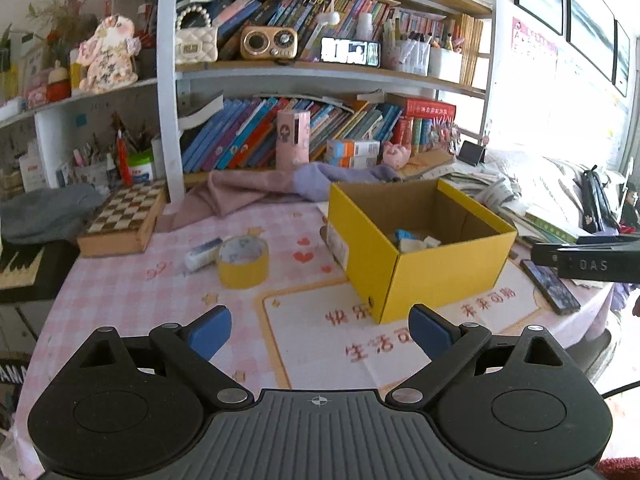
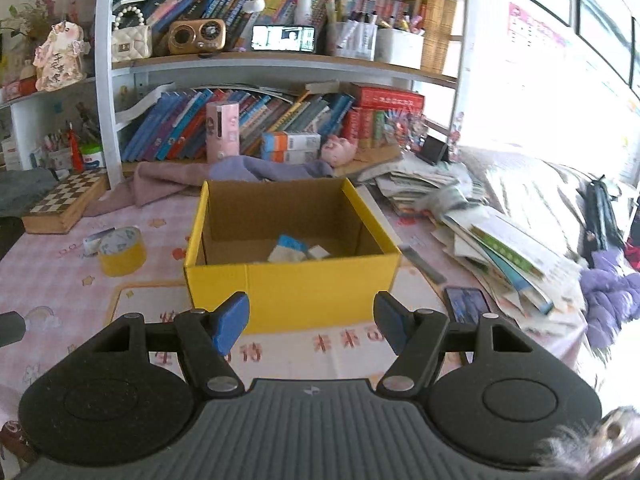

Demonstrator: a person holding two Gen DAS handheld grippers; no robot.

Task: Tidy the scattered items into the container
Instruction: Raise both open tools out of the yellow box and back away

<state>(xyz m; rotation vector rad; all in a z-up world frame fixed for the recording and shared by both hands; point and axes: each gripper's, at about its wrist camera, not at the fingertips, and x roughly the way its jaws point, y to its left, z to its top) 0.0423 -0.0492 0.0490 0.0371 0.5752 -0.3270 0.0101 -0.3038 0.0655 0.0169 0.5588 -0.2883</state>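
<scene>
A yellow cardboard box (image 1: 370,240) (image 2: 292,288) stands open on the pink checked tablecloth (image 1: 132,280), with a few small blue and white items (image 2: 294,250) on its floor. Left of it lie a yellow tape roll (image 1: 243,264) (image 2: 120,254) and, just behind that, a small white and blue packet (image 1: 202,253) (image 2: 93,240). My left gripper (image 1: 320,332) hovers open and empty over the cloth, in front of the box's near corner. My right gripper (image 2: 312,322) is open and empty too, right before the box's front wall.
A wooden chess box (image 1: 124,220) sits at the back left. A dark phone (image 1: 550,286) (image 2: 466,304) lies right of the box, beside a heap of books and papers (image 2: 500,248). Pink and purple cloths (image 1: 256,190) lie under the bookshelf (image 1: 320,72). A pink holder (image 1: 293,140) stands behind them.
</scene>
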